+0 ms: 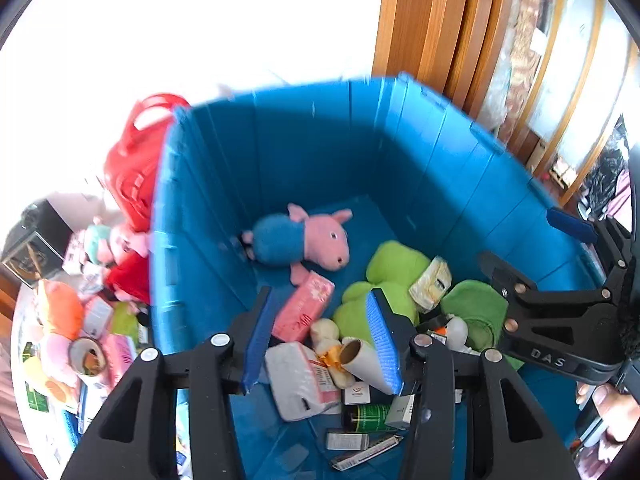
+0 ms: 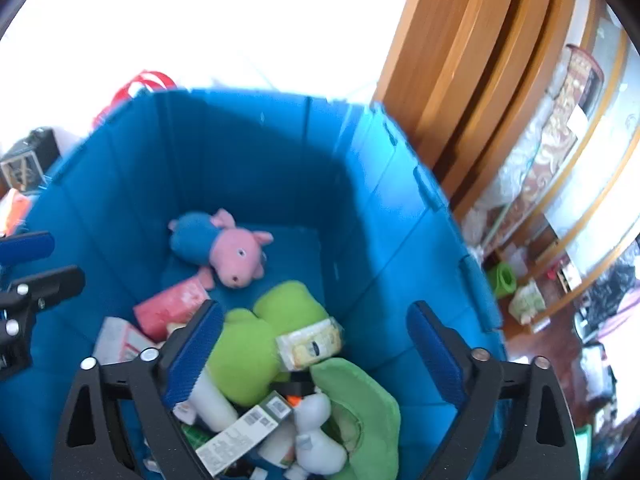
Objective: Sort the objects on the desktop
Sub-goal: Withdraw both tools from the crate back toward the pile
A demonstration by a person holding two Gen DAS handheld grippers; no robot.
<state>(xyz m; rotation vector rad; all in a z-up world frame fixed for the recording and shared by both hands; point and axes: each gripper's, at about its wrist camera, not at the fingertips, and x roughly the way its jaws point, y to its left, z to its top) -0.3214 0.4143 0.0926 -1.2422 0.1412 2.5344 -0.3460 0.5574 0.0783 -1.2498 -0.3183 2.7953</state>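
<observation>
Inside blue bin (image 1: 304, 152), jumbled plush toys (image 1: 308, 240).

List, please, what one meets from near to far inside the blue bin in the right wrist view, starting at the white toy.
white toy → yellow tissue pack → light green plush → pink and blue pig plush → far wall of the blue bin

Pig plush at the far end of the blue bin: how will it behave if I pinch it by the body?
The pig plush looks soft and stuffed, so it will probably squash between the pads and feel light. Its head and limbs may droop. The fuzzy fabric should grip well, so slipping seems unlikely.
</observation>
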